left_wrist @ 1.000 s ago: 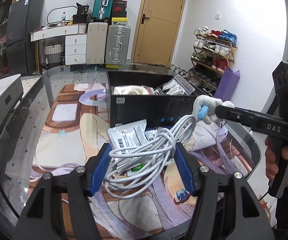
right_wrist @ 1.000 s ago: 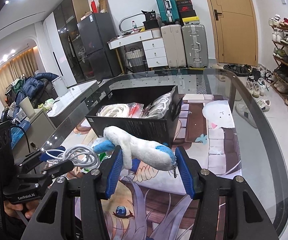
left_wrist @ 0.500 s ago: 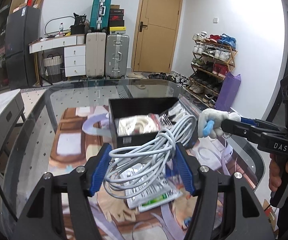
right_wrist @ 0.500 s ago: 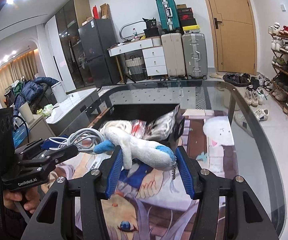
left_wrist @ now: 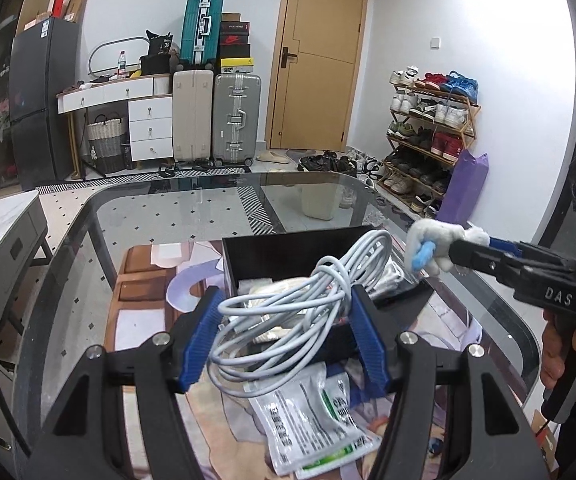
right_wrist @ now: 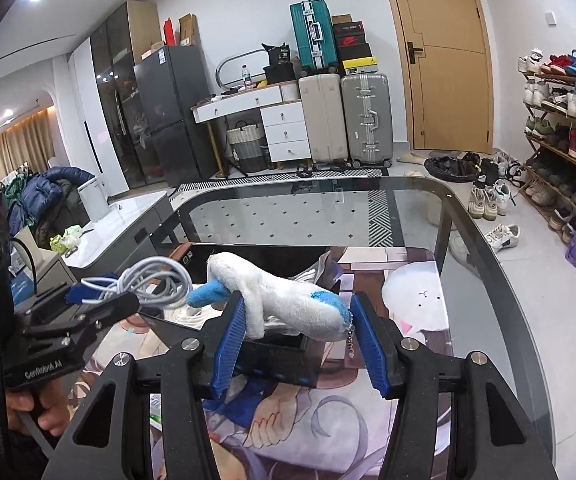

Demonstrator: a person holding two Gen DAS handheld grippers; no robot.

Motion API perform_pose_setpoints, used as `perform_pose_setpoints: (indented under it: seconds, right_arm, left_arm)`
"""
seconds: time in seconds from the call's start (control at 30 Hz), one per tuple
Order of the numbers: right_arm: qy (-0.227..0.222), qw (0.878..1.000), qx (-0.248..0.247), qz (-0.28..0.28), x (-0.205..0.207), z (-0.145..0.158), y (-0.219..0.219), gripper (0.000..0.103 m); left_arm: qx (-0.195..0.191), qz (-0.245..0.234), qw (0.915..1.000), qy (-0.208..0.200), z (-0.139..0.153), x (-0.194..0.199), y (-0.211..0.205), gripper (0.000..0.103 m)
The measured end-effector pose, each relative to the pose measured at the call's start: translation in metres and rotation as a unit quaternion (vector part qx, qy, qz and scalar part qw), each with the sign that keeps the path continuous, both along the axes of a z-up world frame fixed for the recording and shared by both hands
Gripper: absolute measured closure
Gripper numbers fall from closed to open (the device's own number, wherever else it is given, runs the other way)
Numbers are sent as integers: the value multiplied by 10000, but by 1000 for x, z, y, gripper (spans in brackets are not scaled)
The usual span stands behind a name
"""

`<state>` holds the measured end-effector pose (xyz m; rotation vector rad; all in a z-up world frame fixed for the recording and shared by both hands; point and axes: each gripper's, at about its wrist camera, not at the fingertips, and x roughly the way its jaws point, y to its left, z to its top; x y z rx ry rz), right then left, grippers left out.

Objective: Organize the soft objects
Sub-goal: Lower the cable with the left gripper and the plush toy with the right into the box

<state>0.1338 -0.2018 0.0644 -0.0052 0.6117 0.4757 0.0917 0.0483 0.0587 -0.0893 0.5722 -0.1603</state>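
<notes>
Two loads above half-hidden black box [left_wrist: 288,256].

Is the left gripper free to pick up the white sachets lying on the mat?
Probably not: the left gripper is already shut on the coiled cable, which hangs right above the sachets.

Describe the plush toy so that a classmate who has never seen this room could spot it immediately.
Find the glass table and the black box on it. Above the box, the right gripper holds the plush toy: white and fuzzy with blue tips and a bead chain, unlike the grey cable beside it.
</notes>
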Motion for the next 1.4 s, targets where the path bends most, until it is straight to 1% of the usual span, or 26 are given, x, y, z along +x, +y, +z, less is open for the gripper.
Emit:
perform_pose_setpoints:
  seconds: [0.37, 0.57, 0.9, 1.13, 1.4]
  right_arm:
    - [-4, 9988, -364, 335, 17, -10, 21, 49]
    - [-27, 9953, -699, 664, 28, -19, 46, 49]
    - [115, 9897, -963, 1058, 49, -37, 69, 49]
    - [209, 9872, -996, 1228, 59, -43, 76, 49]
    - [354, 9860, -918, 1350, 68, -49, 76, 49]
  left_arm:
    - [45, -10, 9999, 102, 1, 40, 3, 40]
    - [162, -47, 9997, 152, 0, 56, 1, 40]
    - [230, -134, 9993, 278, -7, 77, -4, 40]
    - [247, -218, 9988, 366, -14, 88, -9, 40]
    - [294, -395, 9976, 487, -20, 99, -17, 40]
